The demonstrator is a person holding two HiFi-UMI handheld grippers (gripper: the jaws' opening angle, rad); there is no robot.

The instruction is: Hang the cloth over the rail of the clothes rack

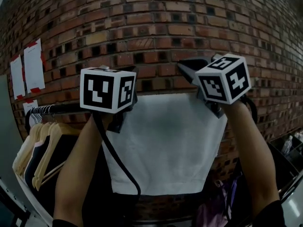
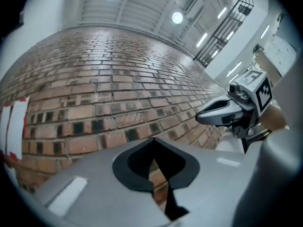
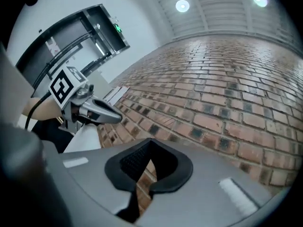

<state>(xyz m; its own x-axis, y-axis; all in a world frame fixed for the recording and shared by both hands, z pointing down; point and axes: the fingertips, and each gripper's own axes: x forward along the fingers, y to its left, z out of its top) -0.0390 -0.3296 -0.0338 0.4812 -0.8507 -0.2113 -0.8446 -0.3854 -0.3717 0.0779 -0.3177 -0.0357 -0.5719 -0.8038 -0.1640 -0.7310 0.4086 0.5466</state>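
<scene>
A white rectangular cloth (image 1: pixel 165 145) is seen hanging flat in front of a red brick wall (image 1: pixel 142 22), its straight top edge level with the dark rail of the clothes rack (image 1: pixel 61 109); the stretch of rail beneath the cloth itself cannot be made out. The left gripper (image 1: pixel 124 109), topped by its marker cube, is held up at the cloth's upper left corner, and in the left gripper view its black pads (image 2: pixel 137 162) are shown drawn together at the tips, with only brick visible through the thin slit below them and nothing caught between. The right gripper (image 1: pixel 187 70) is raised just above the cloth's upper right corner; in the right gripper view its jaws are likewise closed tip to tip on nothing, brick showing behind. A black cable (image 1: pixel 118 164) is looped down from the left gripper across the cloth's left edge. Further left on the rail, pale wooden hangers (image 1: pixel 47 141) carrying dark garments (image 1: pixel 33 167) are crowded together, and white paper sheets (image 1: pixel 33 65) are fixed to the wall above them.
</scene>
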